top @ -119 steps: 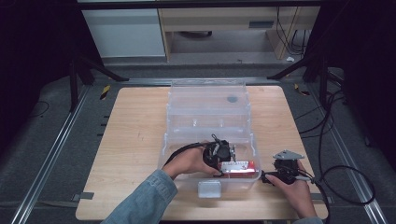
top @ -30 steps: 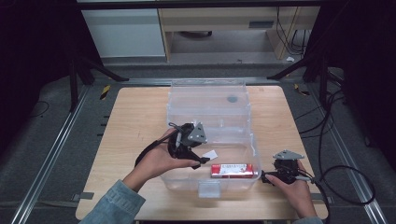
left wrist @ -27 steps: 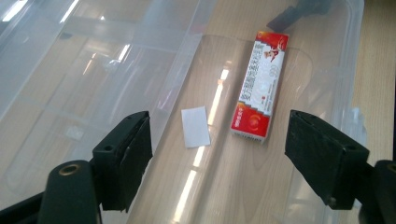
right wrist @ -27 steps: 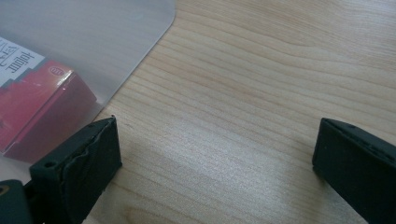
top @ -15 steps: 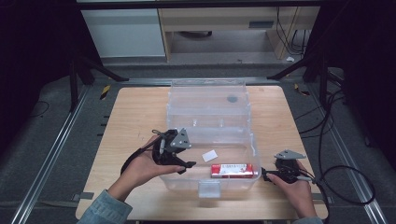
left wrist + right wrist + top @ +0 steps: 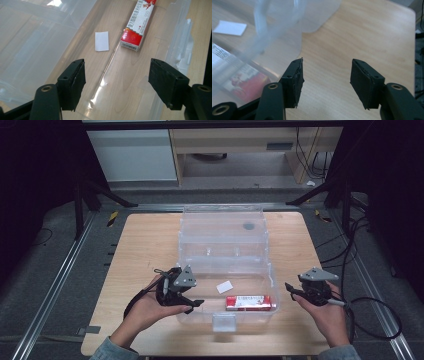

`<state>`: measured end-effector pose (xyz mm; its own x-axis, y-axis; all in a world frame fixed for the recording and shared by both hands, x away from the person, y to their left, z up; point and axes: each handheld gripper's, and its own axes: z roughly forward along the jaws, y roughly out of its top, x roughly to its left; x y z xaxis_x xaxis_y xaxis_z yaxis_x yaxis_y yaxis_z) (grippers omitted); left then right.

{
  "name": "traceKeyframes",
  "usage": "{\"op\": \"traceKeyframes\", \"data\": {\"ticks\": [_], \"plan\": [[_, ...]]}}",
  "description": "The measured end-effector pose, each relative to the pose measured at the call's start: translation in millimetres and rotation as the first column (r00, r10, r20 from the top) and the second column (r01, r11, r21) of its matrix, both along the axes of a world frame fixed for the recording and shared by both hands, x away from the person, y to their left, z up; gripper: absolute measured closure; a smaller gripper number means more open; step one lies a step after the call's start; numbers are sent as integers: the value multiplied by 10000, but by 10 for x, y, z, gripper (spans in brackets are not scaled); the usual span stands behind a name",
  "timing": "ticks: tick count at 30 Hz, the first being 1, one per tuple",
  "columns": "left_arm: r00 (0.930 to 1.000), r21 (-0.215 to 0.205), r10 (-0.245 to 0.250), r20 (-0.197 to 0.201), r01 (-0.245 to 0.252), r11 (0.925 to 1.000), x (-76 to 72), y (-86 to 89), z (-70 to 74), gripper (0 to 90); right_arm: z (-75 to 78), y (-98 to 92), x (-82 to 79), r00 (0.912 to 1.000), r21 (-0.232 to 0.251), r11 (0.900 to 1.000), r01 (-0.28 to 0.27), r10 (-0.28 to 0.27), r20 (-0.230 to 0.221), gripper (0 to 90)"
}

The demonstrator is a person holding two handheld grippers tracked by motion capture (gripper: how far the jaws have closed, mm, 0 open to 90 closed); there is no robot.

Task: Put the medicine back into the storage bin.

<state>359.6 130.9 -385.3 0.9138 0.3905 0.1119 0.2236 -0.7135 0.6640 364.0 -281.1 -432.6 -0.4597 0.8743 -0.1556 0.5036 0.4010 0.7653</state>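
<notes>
Left hand-held gripper (image 6: 192, 305): mine, jaws wide, nothing between them, hovering at left wall of clear bin (image 6: 270, 270). Bin open, lid up behind. Inside: white card (image 6: 224, 287), then red box (image 6: 250, 302) flat on bin floor. I judge loading done; closing lid left. Right hand-held gripper (image 6: 290, 289): jaws just closing, part open, empty, over bare surface (image 6: 140, 250) right of bin.

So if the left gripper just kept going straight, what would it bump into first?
Probably the clear box's floor: the open left gripper points down into it, short of the white card and red carton. Depth is unclear.
</notes>
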Motion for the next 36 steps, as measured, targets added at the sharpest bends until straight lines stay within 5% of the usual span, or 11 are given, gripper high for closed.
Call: {"op": "traceKeyframes", "data": {"ticks": [12, 22, 36], "plan": [[9990, -457, 407, -165, -414, 9981, -52, 26, -29, 291, 733, 172, 273, 9904, -276, 9910, -1308, 1318, 409, 491], [9988, -555, 450, -184, -460, 9974, -170, 34, -42, 228, 1225, 507, 623, 9650, -445, 9646, -2599, 2611, 247, 451], [9990, -742, 59, -437, -91, 9972, -253, 67, -167, 201, 1347, 1015, 1162, 9396, -516, 9382, -3421, 3411, -266, 390]]}}
